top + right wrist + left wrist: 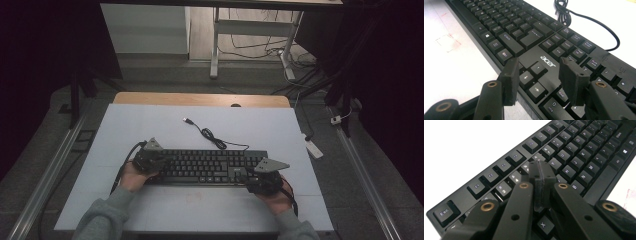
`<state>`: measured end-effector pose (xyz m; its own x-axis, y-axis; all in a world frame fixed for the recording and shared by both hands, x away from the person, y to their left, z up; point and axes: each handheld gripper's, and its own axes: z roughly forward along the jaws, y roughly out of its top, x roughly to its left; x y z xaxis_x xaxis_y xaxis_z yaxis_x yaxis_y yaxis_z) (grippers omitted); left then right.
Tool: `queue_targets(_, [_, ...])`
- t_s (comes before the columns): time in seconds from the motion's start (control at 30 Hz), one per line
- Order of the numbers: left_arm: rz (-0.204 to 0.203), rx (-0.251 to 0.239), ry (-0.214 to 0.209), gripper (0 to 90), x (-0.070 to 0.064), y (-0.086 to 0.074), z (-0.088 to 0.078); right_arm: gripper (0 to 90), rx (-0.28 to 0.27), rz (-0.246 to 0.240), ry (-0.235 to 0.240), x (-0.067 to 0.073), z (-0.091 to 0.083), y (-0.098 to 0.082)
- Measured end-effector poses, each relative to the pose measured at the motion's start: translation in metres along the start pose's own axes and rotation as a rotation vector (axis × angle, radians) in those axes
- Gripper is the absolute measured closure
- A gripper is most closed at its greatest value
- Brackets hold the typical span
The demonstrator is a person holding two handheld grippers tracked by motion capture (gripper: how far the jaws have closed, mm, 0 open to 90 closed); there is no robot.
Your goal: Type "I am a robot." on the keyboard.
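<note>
A black keyboard (207, 166) is lying on the white table (150, 125), its cable (212, 137) trailing off beyond its far edge. The left claw (541, 186) is hovering clenched over the keyboard's left-hand letter keys, nothing between its pads. The right claw (540, 80) is hanging released above the keyboard's arrow keys, its jaws standing apart on either side of them.

The left tool (541, 186) hides keys of the keyboard (574, 162) beneath it.
</note>
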<state>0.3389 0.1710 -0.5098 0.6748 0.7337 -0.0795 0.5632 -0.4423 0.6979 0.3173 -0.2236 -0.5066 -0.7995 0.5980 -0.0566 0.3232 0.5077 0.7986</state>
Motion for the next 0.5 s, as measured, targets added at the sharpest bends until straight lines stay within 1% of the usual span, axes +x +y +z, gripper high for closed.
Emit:
queue_targets(0.23, [-0.007,0.012,0.005,88.8,0.0002,-0.0001,0.0055,51.7,0.003,-0.007,-0.002,0.0,0.0008,0.0])
queue_targets(0.5, [-0.005,0.024,0.007,88.8,-0.0002,-0.0006,0.01,51.7,0.0,-0.005,0.001,0.0002,0.0003,-0.0001])
